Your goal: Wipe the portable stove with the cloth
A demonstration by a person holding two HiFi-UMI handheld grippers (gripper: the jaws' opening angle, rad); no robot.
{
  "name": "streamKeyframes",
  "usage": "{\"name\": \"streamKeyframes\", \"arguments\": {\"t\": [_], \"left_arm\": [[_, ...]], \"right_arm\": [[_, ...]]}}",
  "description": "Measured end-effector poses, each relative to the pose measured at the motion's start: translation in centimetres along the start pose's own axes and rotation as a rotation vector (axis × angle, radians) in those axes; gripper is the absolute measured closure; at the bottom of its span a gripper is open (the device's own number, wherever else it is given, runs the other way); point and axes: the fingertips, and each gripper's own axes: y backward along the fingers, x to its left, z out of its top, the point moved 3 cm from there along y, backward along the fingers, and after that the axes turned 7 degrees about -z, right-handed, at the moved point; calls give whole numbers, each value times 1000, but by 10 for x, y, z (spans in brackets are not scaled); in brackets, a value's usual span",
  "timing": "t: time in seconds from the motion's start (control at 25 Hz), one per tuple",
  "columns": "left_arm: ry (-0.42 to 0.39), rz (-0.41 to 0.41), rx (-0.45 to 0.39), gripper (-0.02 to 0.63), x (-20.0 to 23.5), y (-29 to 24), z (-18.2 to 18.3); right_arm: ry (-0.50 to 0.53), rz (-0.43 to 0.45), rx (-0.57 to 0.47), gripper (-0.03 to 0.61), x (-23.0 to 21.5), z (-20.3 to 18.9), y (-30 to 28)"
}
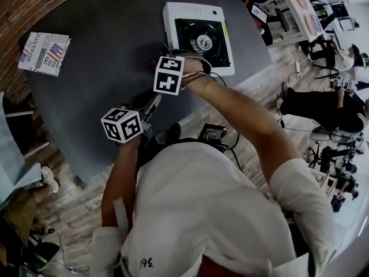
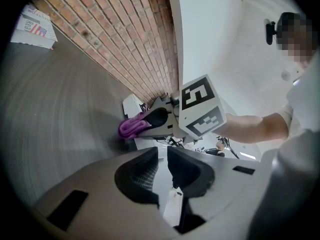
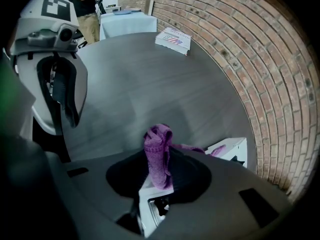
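The right gripper [image 3: 160, 176] has its jaws clamped on the purple cloth [image 3: 158, 151], which bunches up between them. The stove [image 1: 199, 38] sits on the counter [image 1: 98, 79] just ahead of and below these jaws, corner nearest. The left gripper [image 2: 162, 170] hangs farther back, jaws narrowly apart and empty.

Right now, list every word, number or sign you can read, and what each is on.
"Real", "DUSTOR": flag-printed box on the table; the rest of its print is too small to read.
"194", read uncertainly: digits on the white shirt.
Yellow label on the portable stove: too small to read.
Marker cubes: square patterns, no letters.
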Motion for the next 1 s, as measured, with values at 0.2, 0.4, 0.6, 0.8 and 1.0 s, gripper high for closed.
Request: {"name": "streamKeyframes", "arguments": {"t": [0.2, 0.4, 0.6, 0.8, 1.0], "left_arm": [[11, 32, -33, 551, -15, 0, -15], [10, 61, -40, 551, -27, 1, -33], [4, 86, -43, 551, -37, 4, -45], [-5, 109, -40, 551, -48, 7, -55], [-10, 121, -16, 551, -53, 10, -64]], "right_arm": [[26, -1, -42, 474, 18, -5, 14], [61, 8, -102, 474, 40, -10, 26], [63, 11, -165, 474, 59, -15, 38], [50, 28, -211, 474, 74, -22, 48], [36, 39, -244, 474, 87, -27, 54]]}}
